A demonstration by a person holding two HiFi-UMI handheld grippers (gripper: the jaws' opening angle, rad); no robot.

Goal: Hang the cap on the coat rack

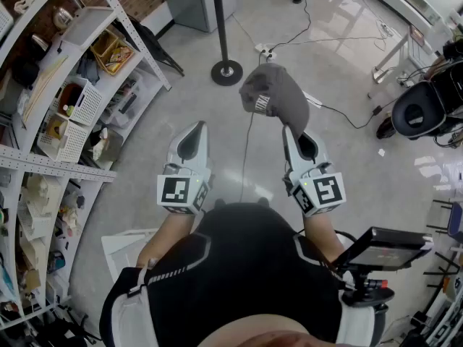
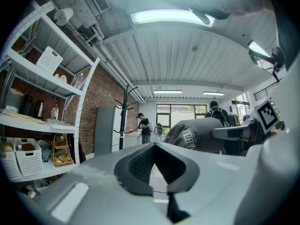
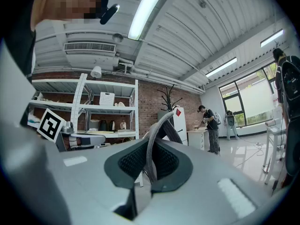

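Glossy grey floor [image 1: 325, 20], cables across it, shelves [image 1: 65, 121] w/ baskets along the left, brick wall behind. Rack [image 1: 221, 27] stands ahead: black pole on a round base; its hooks only show in the gripper views [image 2: 125, 102], up high.

Cap [image 1: 275, 96] is in the air in front of the person, well short of the rack. Right hand-held gripper [image 1: 295, 137] is clamped on it: a thin curved grey edge, prob. the brim or back strap, sits pinched between the pads [image 3: 151, 161], and the crown hangs fwd of the jaws. Left hand-held gripper [image 1: 194, 130] is level beside it, jaws together, nothing in them [image 2: 157, 165]. It isn't touching the cap.

Step in hand, as I read it: carry the cap to the rack.
- Keep the pinch firm; only a narrow edge is held, so a swing could pull it loose.
- Walk in, raise the cap above a hook, then lower so the crown or strap loop drops over the tip.
- Left one could spread the opening if it sags.
- Let go only once the hook bears the weight.
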